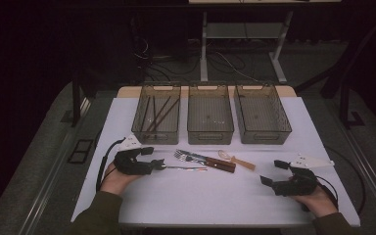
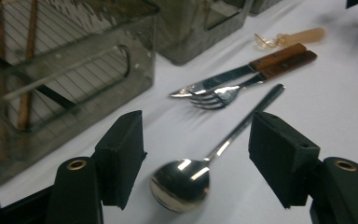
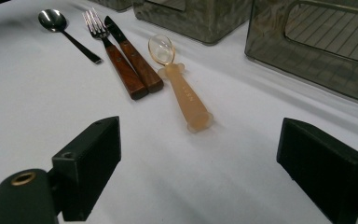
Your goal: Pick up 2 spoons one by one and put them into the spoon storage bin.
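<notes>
A metal spoon (image 1: 186,168) lies on the white table (image 1: 215,200), left of centre. Its bowl (image 2: 182,184) sits between the jaws of my left gripper (image 2: 198,154), which stands open around it without touching. In the high view the left gripper (image 1: 155,156) points right at the spoon's bowl end. A fork (image 2: 219,95) and a knife (image 2: 214,81), both with wooden handles, lie side by side past the spoon. A clear plastic spoon with an orange handle (image 3: 182,88) lies ahead of my right gripper (image 3: 196,163), which is open and holds nothing. That right gripper (image 1: 272,172) rests near the front right.
Three smoky clear bins stand in a row at the back: the left bin (image 1: 156,115) holds brown chopsticks (image 2: 25,70), while the middle bin (image 1: 210,115) and right bin (image 1: 262,115) look bare. Bare white table spreads in front of the cutlery. Floor cables lie beyond the table.
</notes>
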